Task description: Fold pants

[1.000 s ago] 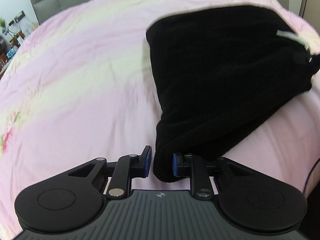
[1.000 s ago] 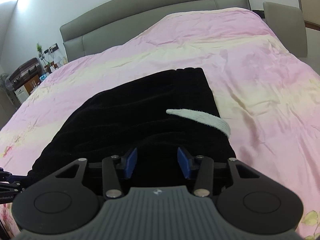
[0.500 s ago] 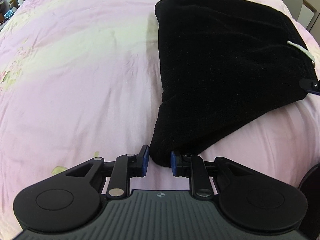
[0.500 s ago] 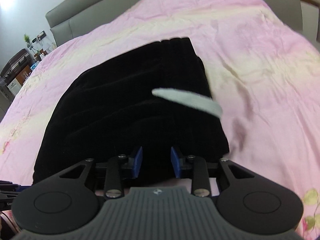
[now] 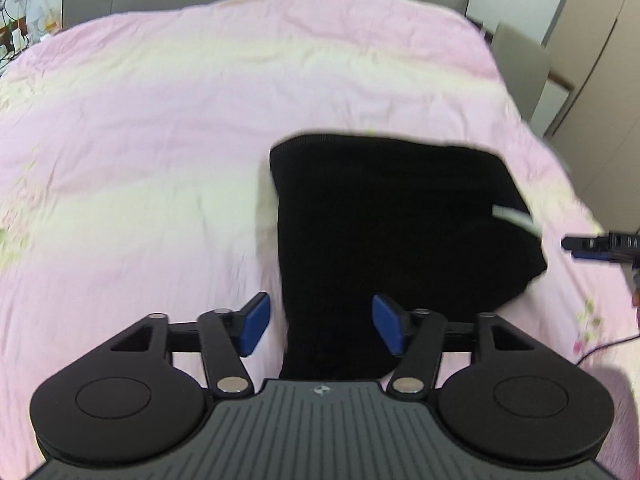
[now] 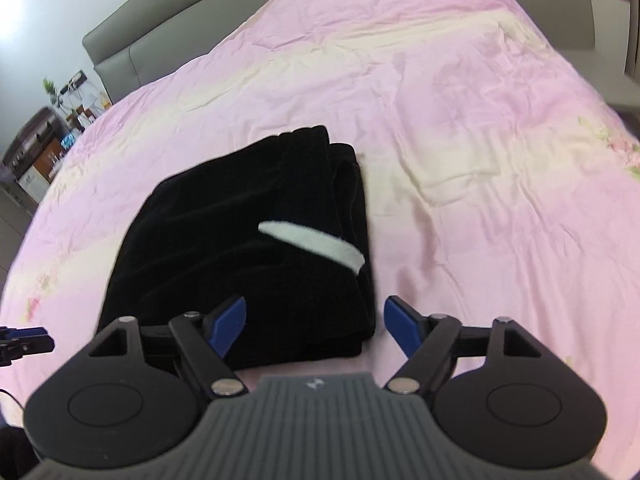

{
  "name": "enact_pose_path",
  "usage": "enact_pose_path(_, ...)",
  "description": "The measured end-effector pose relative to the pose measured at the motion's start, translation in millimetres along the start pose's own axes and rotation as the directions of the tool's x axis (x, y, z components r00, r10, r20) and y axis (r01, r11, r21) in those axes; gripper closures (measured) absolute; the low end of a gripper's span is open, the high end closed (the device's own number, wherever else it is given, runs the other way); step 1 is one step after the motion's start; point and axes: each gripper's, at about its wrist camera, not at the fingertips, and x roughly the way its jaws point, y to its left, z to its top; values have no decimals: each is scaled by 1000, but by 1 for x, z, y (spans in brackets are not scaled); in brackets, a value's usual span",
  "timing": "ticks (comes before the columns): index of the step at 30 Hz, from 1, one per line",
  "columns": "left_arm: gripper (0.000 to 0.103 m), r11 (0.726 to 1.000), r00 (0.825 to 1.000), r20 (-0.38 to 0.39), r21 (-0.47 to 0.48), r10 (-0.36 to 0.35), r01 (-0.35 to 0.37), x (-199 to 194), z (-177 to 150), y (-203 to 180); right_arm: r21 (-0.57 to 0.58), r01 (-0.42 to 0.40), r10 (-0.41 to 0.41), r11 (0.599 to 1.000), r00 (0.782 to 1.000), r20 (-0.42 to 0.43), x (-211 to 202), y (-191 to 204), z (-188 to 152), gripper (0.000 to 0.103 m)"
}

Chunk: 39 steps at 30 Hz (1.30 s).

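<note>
Left gripper and right gripper both hang with jaws spread wide, holding nothing, over the pink bedspread. On it lie the black pants, folded into a compact stack near the bed's edge. Best move now, I'd say: lift clear straight up (no snagging!) and leave that white drawstring alone.

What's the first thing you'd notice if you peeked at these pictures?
The folded black pants, a dark bundle lying on the big pink bedspread. Next, the white strip on top of the pants near their right edge. Both the left gripper and right gripper are open, holding nothing.
</note>
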Motion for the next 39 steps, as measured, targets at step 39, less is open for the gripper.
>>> enact_pose_path(39, 48, 856, 937, -96, -447, -335, 260, 183, 31, 96, 282, -199, 281, 938, 914, -291, 176, -50, 67, 22)
